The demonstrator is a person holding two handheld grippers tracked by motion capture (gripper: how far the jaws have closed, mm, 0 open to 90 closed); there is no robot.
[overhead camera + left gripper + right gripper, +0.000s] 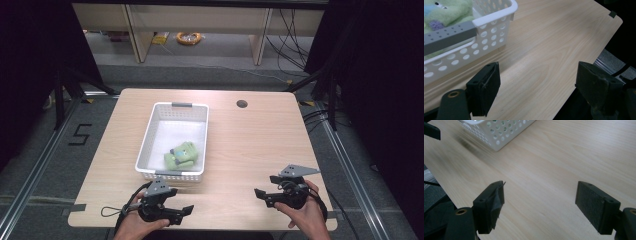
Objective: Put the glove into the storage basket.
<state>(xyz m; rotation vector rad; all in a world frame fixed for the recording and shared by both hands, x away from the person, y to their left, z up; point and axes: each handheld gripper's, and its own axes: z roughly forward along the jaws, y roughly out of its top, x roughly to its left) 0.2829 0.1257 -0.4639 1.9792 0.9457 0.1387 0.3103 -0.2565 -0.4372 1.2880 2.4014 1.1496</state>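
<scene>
Both hands come in at the near edge of the desk, each with a hand-held gripper. Left hand-held gripper is released, its jaws wide apart with bare wood between them, just in front of the white basket. Right hand-held gripper is likewise released and grasps nothing, well apart from the basket. Inside the basket's near end lies a green plush toy.

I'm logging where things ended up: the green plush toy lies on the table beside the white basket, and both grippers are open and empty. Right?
Not quite. The green plush toy lies inside the white basket, not beside it, as the high view shows. The left gripper and right gripper are open and empty.
</scene>
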